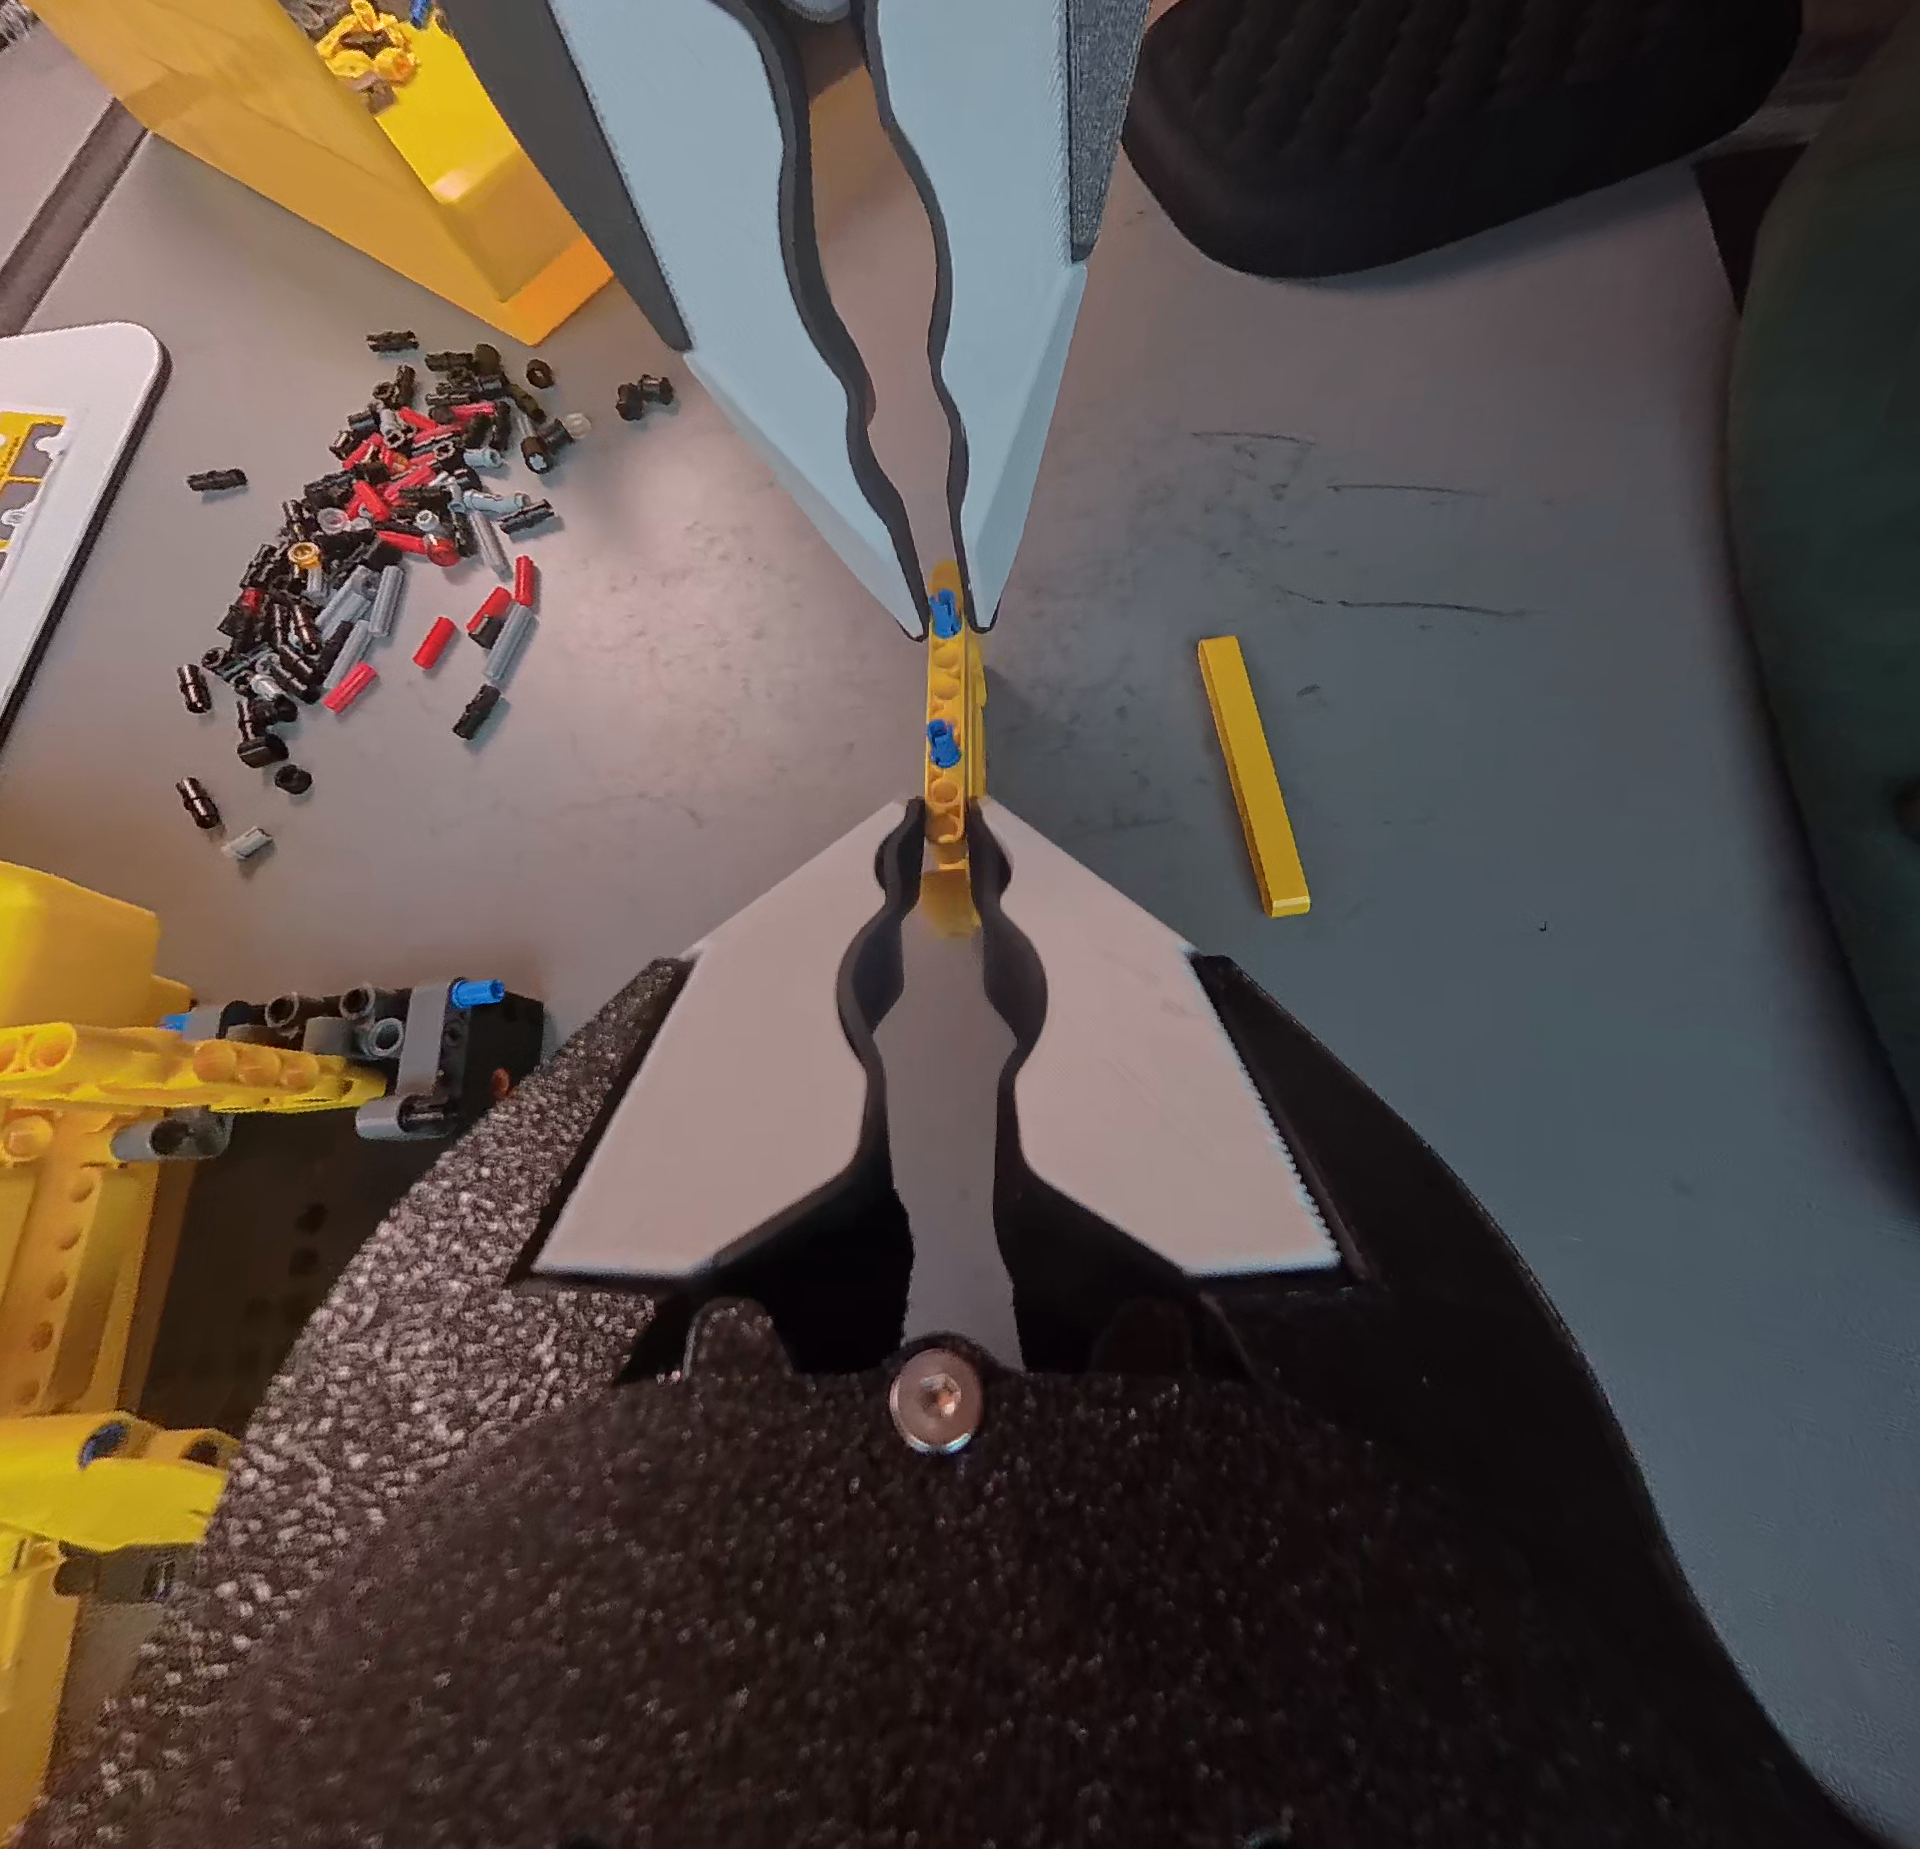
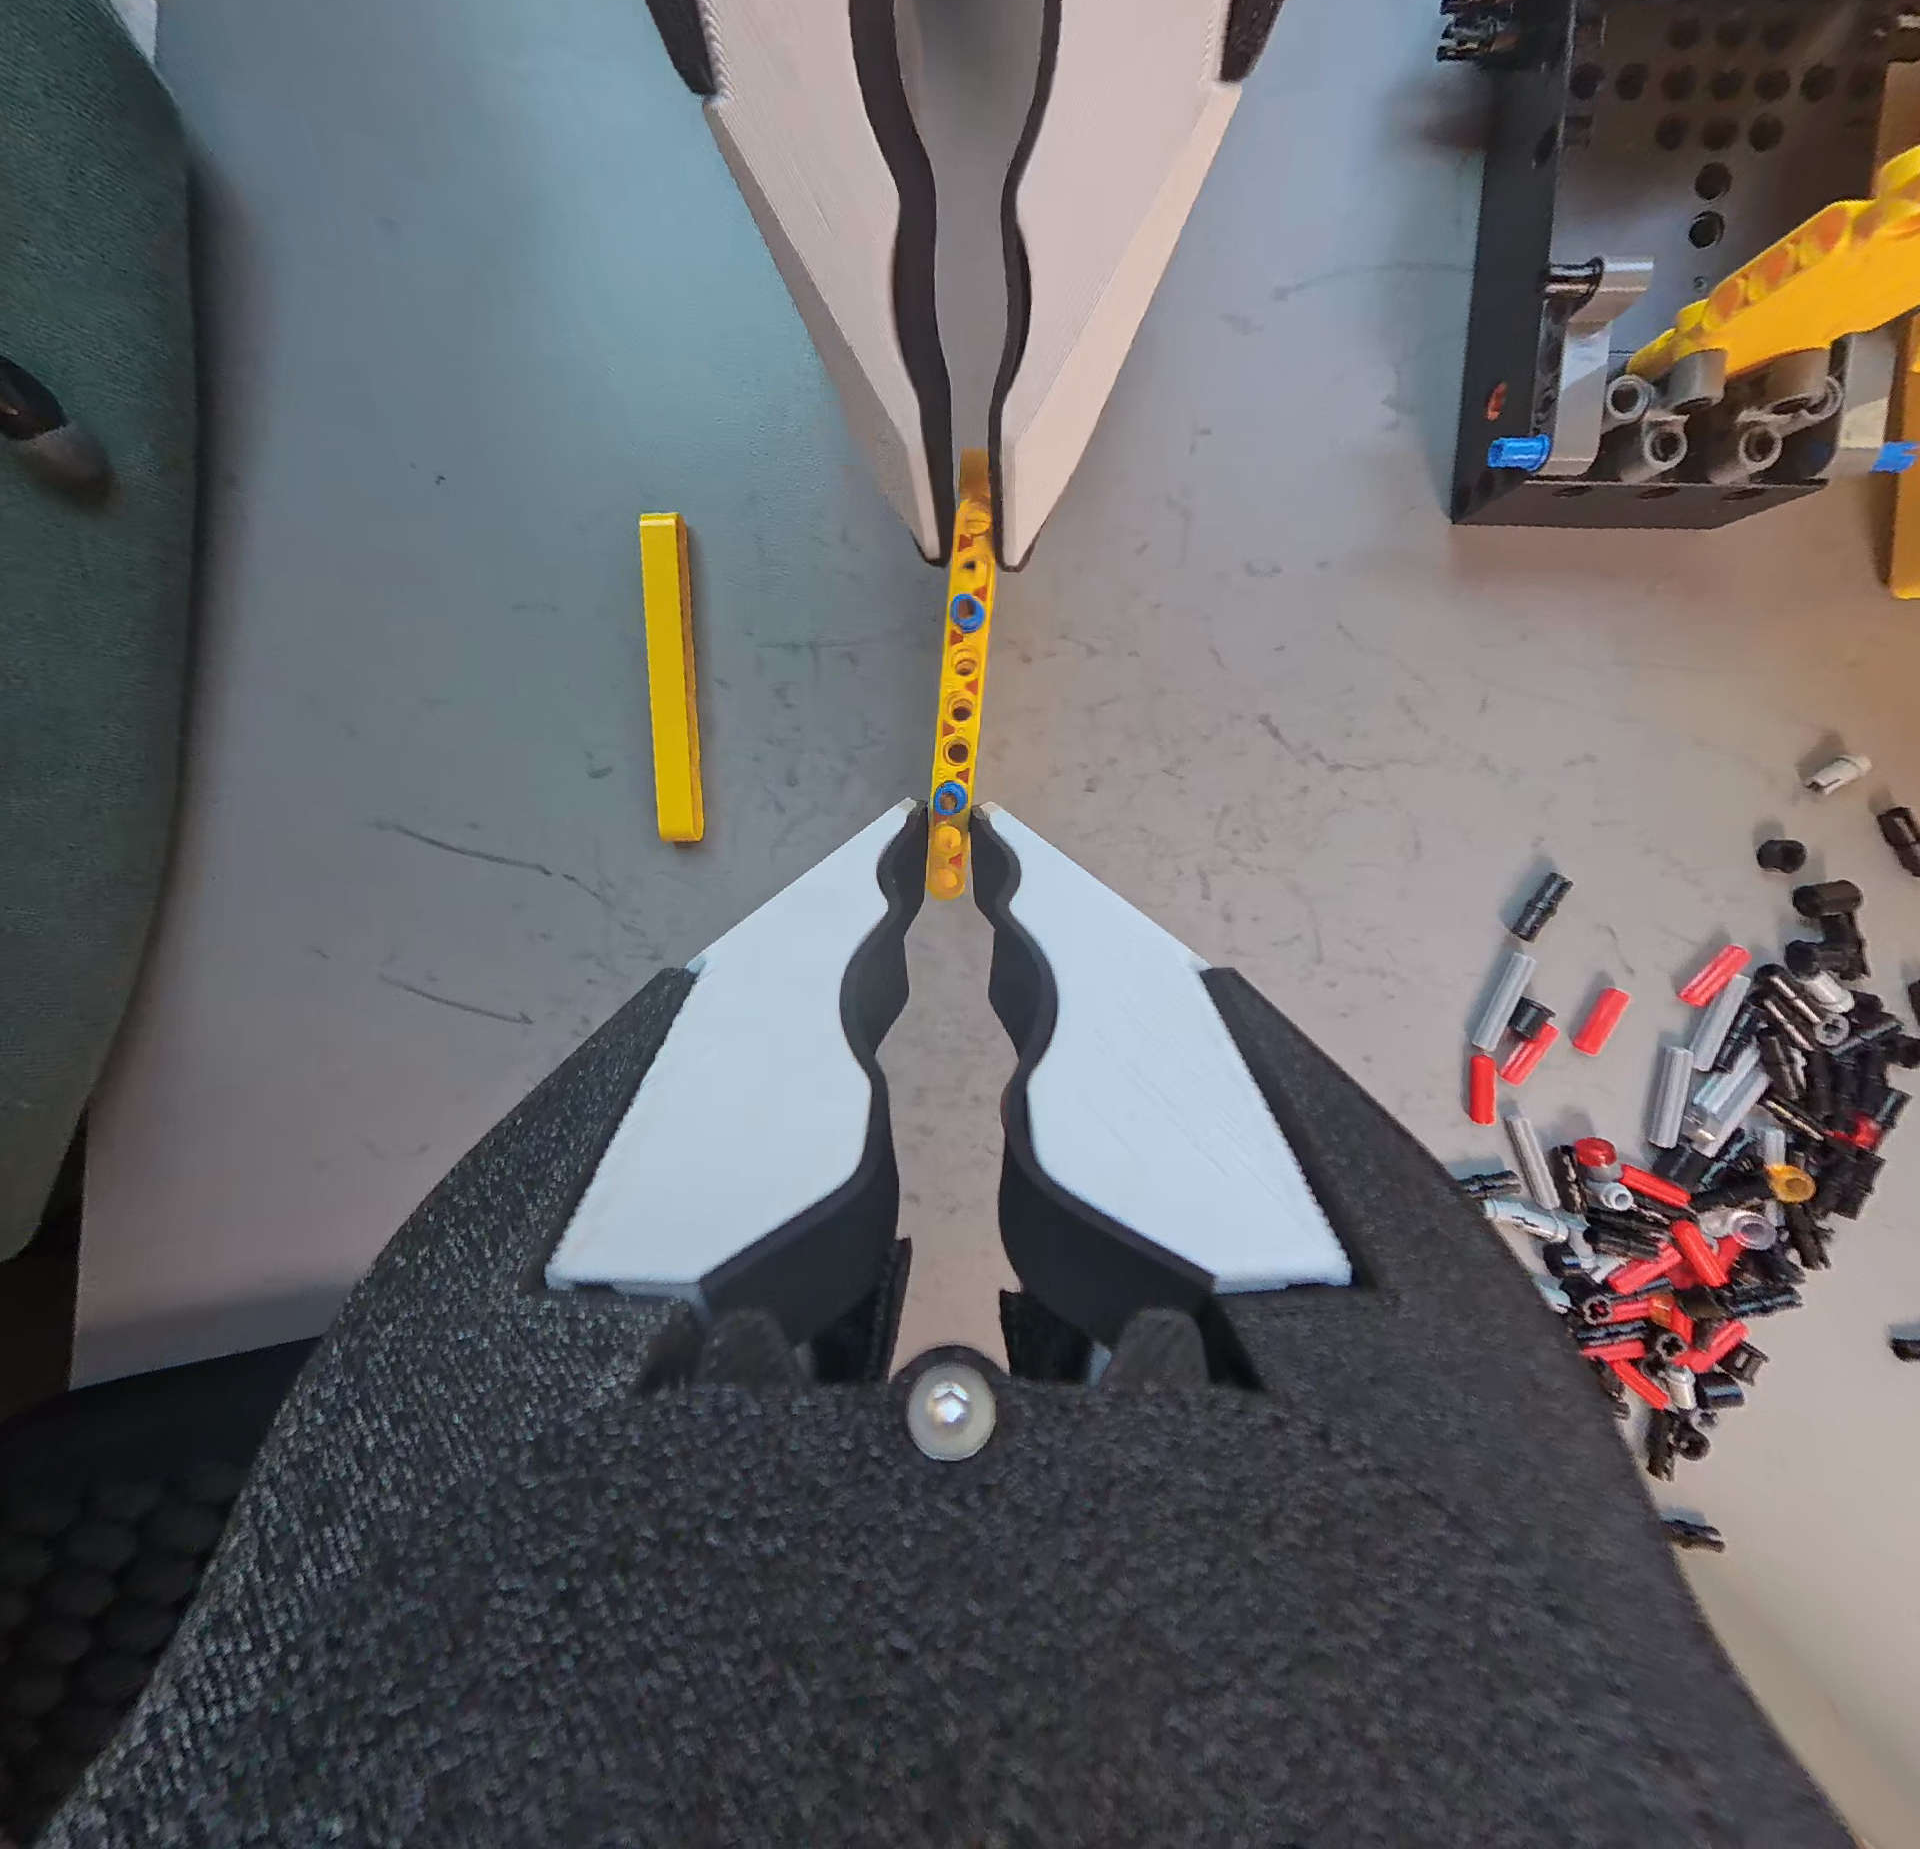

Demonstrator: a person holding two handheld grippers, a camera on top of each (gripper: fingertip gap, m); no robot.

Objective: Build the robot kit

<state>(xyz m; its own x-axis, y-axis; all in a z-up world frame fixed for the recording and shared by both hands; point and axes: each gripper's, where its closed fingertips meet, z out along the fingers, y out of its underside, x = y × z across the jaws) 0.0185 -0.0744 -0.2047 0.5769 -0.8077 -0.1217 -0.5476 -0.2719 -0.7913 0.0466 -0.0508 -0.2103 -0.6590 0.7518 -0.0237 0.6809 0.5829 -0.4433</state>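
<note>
left gripper (image 1: 948, 812): clenched on one end of the yellow holed beam (image 1: 951, 750), seen at 6 o'clock in its own view.
right gripper (image 2: 948, 812): clenched on the opposite end of the same beam, entering the left wrist view from 12 o'clock.
beam: held level between the two grippers above the grey table (image 1: 1455, 760), apart from it; two blue pins (image 1: 943, 743) are set in its holes.
yellow bar (image 1: 1252, 776): laid flat on the table at 3 o'clock of the beam, well apart.
loose pins (image 1: 374, 552): a red, black and grey pile is seen at 10 o'clock.
partly built model (image 2: 1683, 272): seen at 2 o'clock in the right wrist view.
</note>
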